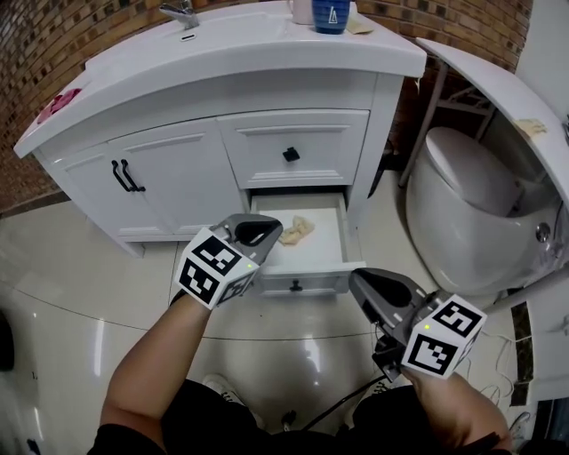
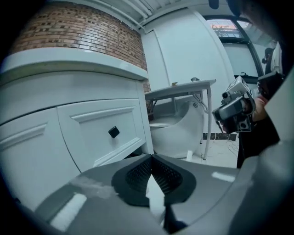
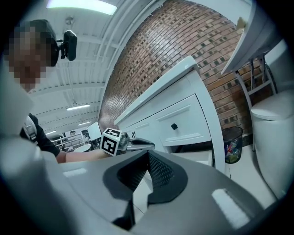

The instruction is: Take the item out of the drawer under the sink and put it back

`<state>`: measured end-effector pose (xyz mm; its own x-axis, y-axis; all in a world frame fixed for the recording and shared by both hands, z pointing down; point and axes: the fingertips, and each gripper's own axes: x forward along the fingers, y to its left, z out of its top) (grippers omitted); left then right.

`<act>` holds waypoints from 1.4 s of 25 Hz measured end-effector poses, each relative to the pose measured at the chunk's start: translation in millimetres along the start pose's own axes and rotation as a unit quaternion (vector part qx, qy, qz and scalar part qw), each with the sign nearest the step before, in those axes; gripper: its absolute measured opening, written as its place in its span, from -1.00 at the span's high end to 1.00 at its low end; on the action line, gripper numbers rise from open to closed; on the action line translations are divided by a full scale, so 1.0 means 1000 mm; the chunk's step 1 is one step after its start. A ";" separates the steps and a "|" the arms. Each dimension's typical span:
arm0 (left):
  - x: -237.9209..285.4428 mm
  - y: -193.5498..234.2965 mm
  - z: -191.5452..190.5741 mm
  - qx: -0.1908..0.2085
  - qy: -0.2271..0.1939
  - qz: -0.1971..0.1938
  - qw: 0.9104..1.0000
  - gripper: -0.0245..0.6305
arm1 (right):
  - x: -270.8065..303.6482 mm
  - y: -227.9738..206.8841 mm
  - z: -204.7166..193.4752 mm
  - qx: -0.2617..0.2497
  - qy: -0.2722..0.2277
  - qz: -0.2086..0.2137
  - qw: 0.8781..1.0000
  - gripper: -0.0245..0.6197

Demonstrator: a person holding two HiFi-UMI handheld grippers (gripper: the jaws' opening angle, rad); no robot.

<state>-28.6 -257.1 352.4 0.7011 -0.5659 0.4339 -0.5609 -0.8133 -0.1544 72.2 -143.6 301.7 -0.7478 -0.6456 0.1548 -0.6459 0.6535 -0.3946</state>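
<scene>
- A white vanity (image 1: 178, 178) stands against a brick wall (image 1: 53, 35); its top surface (image 1: 267, 49) carries a faucet (image 1: 182, 13) and a blue cup (image 1: 331, 15)
- A white toilet (image 1: 462, 204) sits to the right of the vanity, on the glossy tiled floor (image 1: 89, 267)
- The lower drawer (image 1: 348, 238) under the sink is pulled out and open; the upper drawer (image 1: 267, 147) above it is closed, with a black knob (image 1: 292, 155) at its middle
- The left claw (image 1: 271, 233) hangs over the front left part of the open drawer, pointing in towards it; its two jaws are pressed together at the tips, with nothing caught between them
- The right claw (image 1: 360, 284) is held lower and to the right, over the floor just outside the drawer's front right corner; its jaws also meet at the tips and are empty
- The item (image 1: 296, 231), a small crumpled cream-coloured thing, lies on the drawer bottom towards the back and left of centre, just beside the left claw's tip in the head view; whether they touch cannot be told
- A black mesh bin (image 3: 232, 142) stands on the floor between vanity and toilet
</scene>
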 end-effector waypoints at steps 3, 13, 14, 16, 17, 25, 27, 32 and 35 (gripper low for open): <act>0.026 0.011 -0.019 0.008 0.030 -0.006 0.999 0.91 | 0.002 -0.005 -0.008 0.009 0.012 -0.002 1.000 0.91; 0.110 0.022 -0.083 0.097 0.169 -0.071 0.978 0.84 | 0.007 -0.011 -0.006 0.023 0.017 0.006 1.000 0.91; 0.116 0.023 -0.089 0.098 0.181 -0.078 0.975 0.82 | 0.006 -0.012 -0.007 0.024 0.018 0.006 1.000 0.91; 0.128 0.024 -0.100 0.100 0.203 -0.090 0.970 0.79 | 0.006 -0.015 -0.008 0.025 0.020 0.005 0.999 0.91; 0.134 0.025 -0.105 0.102 0.212 -0.095 0.967 0.75 | 0.006 -0.016 -0.009 0.026 0.021 0.004 0.999 0.91; 0.164 0.027 -0.132 0.110 0.261 -0.106 0.953 0.62 | 0.006 -0.019 -0.006 0.039 0.018 0.009 0.999 0.91; 0.166 0.028 -0.142 0.100 0.278 -0.108 0.949 0.62 | 0.006 -0.020 -0.006 0.041 0.017 0.009 0.999 0.91; 0.170 0.025 -0.154 0.085 0.290 -0.117 0.946 0.68 | 0.006 -0.022 -0.005 0.043 0.016 0.010 0.999 0.91; 0.172 0.027 -0.152 0.087 0.286 -0.106 0.948 0.74 | 0.005 -0.023 -0.002 0.043 0.012 0.008 0.999 0.91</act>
<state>9.8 -355.5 557.8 0.4089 -0.2619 0.8742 -0.3188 -0.9386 -0.1321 82.6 -161.1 313.6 -0.7626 -0.6243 0.1695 -0.6186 0.6270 -0.4736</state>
